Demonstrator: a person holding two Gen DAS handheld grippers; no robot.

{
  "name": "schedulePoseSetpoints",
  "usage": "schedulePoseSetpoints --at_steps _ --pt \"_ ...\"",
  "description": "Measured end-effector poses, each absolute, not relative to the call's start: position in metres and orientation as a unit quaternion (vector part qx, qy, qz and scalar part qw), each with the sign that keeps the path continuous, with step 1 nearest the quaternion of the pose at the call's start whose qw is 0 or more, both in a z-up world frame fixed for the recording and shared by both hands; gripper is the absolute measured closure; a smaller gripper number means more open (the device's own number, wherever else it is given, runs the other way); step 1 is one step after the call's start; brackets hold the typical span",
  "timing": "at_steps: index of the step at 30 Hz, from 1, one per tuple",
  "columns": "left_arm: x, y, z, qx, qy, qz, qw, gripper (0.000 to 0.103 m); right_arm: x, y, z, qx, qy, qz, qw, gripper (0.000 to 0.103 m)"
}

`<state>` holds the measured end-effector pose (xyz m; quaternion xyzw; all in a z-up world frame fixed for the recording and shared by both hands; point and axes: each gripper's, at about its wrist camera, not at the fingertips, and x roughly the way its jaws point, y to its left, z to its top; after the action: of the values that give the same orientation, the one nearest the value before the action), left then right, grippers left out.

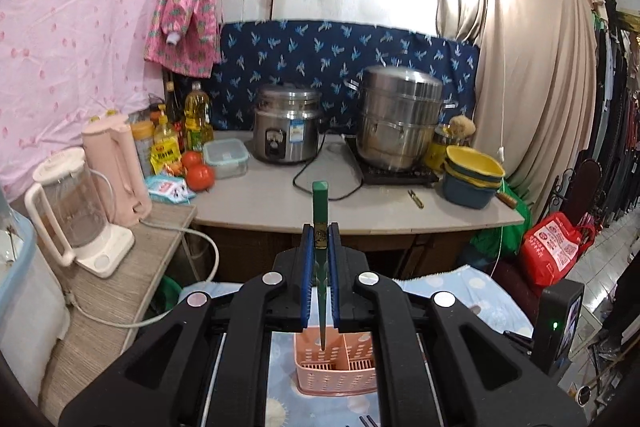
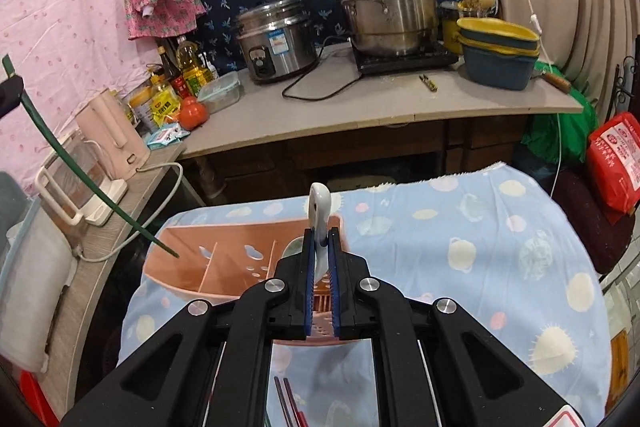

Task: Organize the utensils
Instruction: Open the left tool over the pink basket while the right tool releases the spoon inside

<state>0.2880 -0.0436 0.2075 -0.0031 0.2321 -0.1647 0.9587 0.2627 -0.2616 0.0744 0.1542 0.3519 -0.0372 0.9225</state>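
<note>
the counter [image 1: 360, 203] spans the middle of the left wrist frame, carrying a steel steamer pot [image 1: 400, 115] right of centre and a rice cooker [image 1: 287, 127] at centre. a pink kettle [image 1: 116, 167] and a clear blender jug [image 1: 72, 211] stand at left on a lower shelf. stacked yellow and blue basins [image 1: 472, 179] sit at the counter's right end.

a table under a blue patterned cloth [image 2: 460, 259] fills the lower half of the right wrist frame. on it lies the pink utensil basket [image 2: 224, 267], lower centre-left, with dividers showing inside.

left gripper [image 1: 321, 239]: jaws closed on a green chopstick [image 1: 320, 211], held upright at frame centre, its tip over the basket at lower centre. the same chopstick runs diagonally down the left side of the right wrist frame, tip just at the basket's left rim.

right gripper [image 2: 320, 243]: jaws clamped on a white spoon [image 2: 320, 203], handle end rising above the pads, over the basket's right part.

red chopsticks [image 2: 290, 403] lie on the cloth at the bottom edge.
</note>
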Motion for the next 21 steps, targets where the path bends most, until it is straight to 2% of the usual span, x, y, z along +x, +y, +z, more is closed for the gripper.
schedulePoseSetpoints --at_steps 7,8,9,10,11,21 --pt "0.308 -0.040 0.162 -0.008 0.271 -0.143 0.952 0.095 0.272 -0.256 0.048 0.147 0.369 -0.040 0.917 0.093" --pt "0.309 -0.037 0.158 -0.014 0.276 -0.136 0.951 0.082 0.270 -0.255 0.048 0.145 0.366 -0.045 0.918 0.081" --pt "0.309 -0.034 0.153 -0.019 0.282 -0.127 0.951 0.055 0.265 -0.255 0.049 0.144 0.361 -0.050 0.920 0.063" --pt "0.307 -0.031 0.150 -0.023 0.281 -0.119 0.952 0.044 0.260 -0.254 0.050 0.143 0.354 -0.054 0.923 0.056" --pt "0.304 -0.029 0.149 -0.024 0.277 -0.115 0.954 0.043 0.254 -0.253 0.052 0.140 0.346 -0.059 0.926 0.053" --pt "0.259 -0.011 0.126 -0.012 0.298 -0.105 0.949 0.043 0.193 -0.247 0.059 0.147 0.344 -0.050 0.926 0.053"
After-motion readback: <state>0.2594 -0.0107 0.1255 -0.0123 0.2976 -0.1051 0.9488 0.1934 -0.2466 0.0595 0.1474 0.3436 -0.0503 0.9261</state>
